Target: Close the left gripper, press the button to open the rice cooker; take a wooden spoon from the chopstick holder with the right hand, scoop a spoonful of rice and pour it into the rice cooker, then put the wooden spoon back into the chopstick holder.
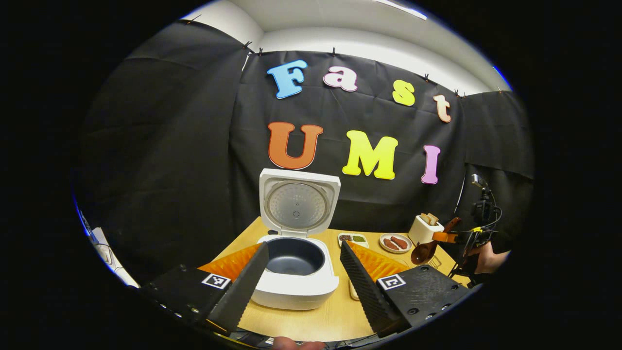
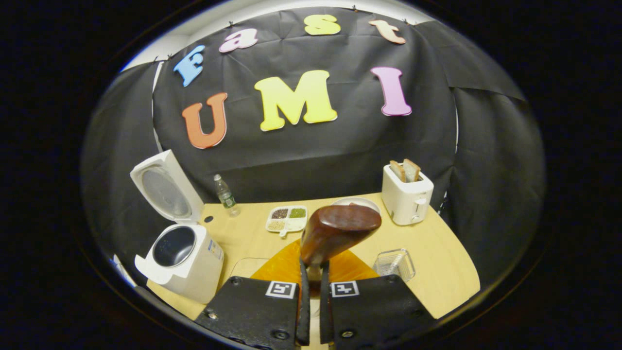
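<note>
We hold our right gripper (image 2: 311, 291) tight on the handle of the dark brown wooden spoon (image 2: 340, 228) above the light wood desk (image 2: 437, 262), while our left gripper (image 1: 303, 272) is spread wide in front of the white rice cooker (image 1: 296, 272) with its lid up.

This is a recording booth dressed as a kitchen corner, not a lived-in home. Black cloth (image 2: 311, 146) is clipped up as walls on 3 sides, with plain white room wall (image 1: 340, 34) and ceiling showing above its top edge. A pale wooden table (image 2: 437, 262) carries kitchen props: an open white rice cooker (image 1: 296, 262), a white toaster (image 2: 406, 194) holding 2 bread slices, a divided dish of grains (image 2: 286, 218) and a plastic bottle (image 2: 225, 194) at the back edge.
</note>
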The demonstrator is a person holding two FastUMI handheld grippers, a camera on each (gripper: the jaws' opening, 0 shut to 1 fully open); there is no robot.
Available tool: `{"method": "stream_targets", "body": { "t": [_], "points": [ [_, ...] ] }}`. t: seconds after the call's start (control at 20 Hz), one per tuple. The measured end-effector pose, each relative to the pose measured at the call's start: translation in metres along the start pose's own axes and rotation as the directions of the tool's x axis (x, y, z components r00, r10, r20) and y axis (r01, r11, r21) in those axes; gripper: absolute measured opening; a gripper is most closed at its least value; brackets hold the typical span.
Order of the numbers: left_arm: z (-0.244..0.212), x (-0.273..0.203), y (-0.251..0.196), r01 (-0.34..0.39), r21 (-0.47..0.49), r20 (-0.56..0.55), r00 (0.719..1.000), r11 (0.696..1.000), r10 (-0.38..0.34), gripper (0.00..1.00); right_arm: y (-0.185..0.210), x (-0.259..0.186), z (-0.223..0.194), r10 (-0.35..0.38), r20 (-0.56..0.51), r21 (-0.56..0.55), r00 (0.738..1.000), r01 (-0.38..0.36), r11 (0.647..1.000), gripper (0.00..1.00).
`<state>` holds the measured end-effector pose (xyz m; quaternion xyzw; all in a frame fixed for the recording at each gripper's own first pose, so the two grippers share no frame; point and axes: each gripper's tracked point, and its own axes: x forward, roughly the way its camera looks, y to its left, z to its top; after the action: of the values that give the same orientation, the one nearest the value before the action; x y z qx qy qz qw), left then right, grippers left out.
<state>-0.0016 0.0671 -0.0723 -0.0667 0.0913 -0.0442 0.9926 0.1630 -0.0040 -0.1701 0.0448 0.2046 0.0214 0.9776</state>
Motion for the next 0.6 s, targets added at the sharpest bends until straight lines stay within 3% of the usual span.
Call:
{"method": "stream_targets", "body": {
  "t": [0.35,0.6],
  "points": [
    [-0.007,-0.009,0.034,-0.013,-0.013,-0.008,1.000,1.000,0.013,0.94,0.032,0.054,-0.062,-0.067,-0.107,-0.204,0.992,0.044,0.978,0.13],
    [-0.020,-0.018,0.049,-0.041,-0.052,-0.035,0.999,0.998,0.039,0.94,0.033,0.079,-0.088,-0.147,-0.093,-0.446,0.985,0.091,0.890,0.13]
  ]
}}
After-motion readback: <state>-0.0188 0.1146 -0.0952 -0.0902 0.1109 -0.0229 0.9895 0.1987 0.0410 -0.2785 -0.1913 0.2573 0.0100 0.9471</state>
